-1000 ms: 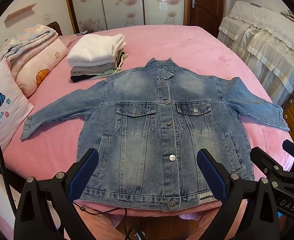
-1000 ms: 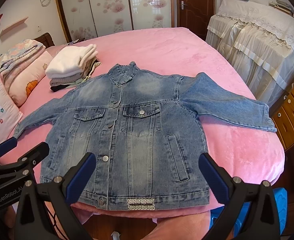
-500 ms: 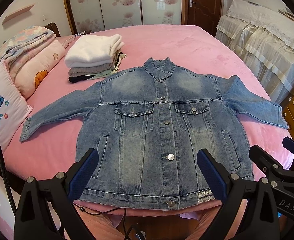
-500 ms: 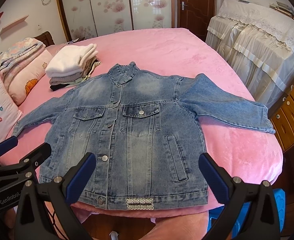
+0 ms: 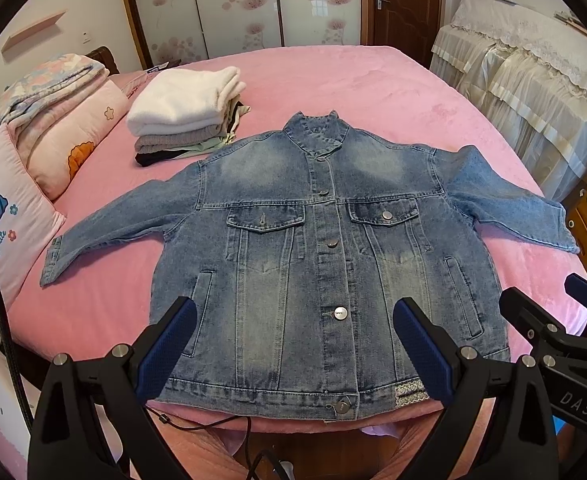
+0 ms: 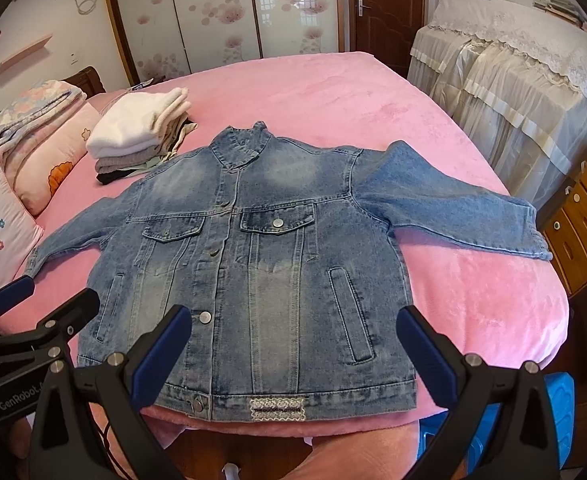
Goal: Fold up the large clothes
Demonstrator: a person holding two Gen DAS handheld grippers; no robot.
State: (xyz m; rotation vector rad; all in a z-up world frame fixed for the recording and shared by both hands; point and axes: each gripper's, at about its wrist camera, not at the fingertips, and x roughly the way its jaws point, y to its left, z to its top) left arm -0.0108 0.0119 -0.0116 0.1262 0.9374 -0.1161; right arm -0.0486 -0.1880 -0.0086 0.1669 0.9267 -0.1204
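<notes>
A blue denim jacket [image 5: 325, 256] lies flat and face up on the pink bed [image 5: 365, 80], buttoned, collar away from me, both sleeves spread out. It also shows in the right wrist view [image 6: 261, 272]. My left gripper [image 5: 293, 348] is open and empty, held above the jacket's hem near the bed's front edge. My right gripper [image 6: 293, 352] is open and empty, also above the hem, to the right of the left one. Each gripper shows at the edge of the other's view.
A stack of folded clothes [image 5: 185, 112] with a white one on top sits on the bed left of the collar. Pillows and a folded quilt [image 5: 53, 120] lie at the left. A lace-covered piece of furniture [image 5: 533, 80] and wooden drawers [image 6: 581, 220] stand right.
Both grippers have shifted slightly, so the jacket sits a touch higher in both views. Both stay open and the jacket has not moved.
</notes>
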